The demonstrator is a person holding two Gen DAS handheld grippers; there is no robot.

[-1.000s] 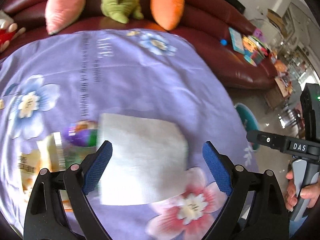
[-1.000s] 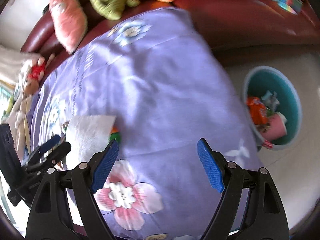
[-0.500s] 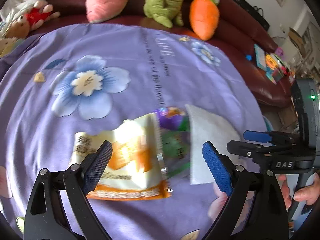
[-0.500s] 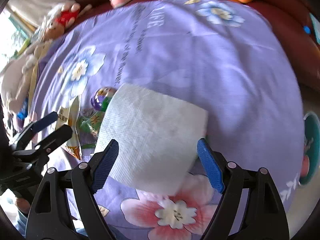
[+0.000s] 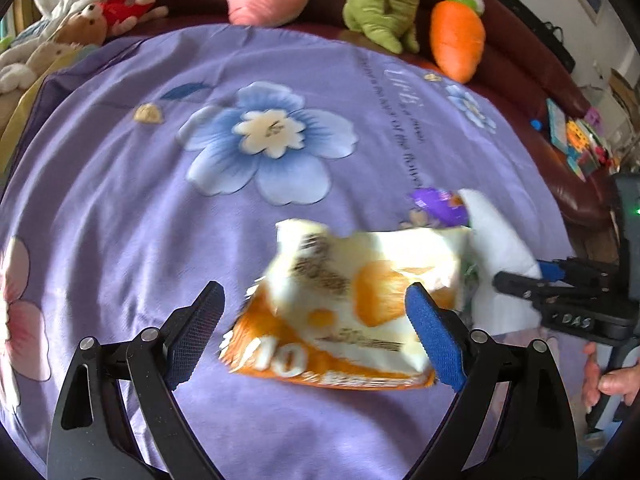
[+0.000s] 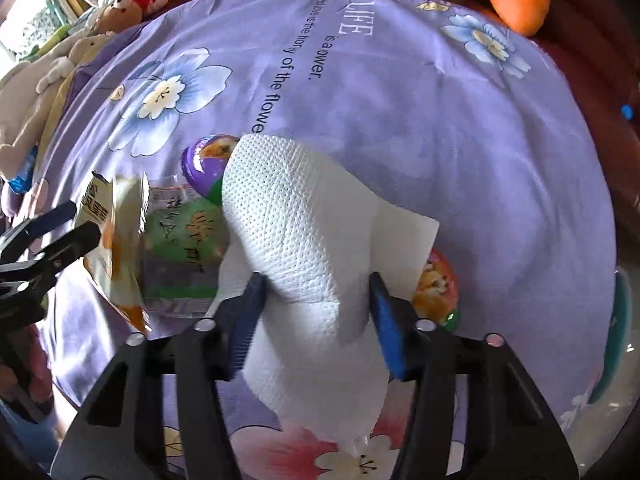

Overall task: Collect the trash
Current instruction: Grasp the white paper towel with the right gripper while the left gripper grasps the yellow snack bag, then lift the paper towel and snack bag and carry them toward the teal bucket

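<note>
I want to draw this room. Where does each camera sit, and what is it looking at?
Left wrist: on the left gripper, looking down at the snack bag on the purple cloth; a hand shows.
Right wrist: on the right gripper, whose jaws have just been closing on the paper towel.
Both show the bag, towel, cloth and carrot toy.

Both wrist cameras look steeply down, close over the purple flowered cloth surface (image 5: 120, 208); both share the white embossed paper towel (image 6: 304, 232) and orange-and-white snack bag (image 5: 352, 300).
</note>
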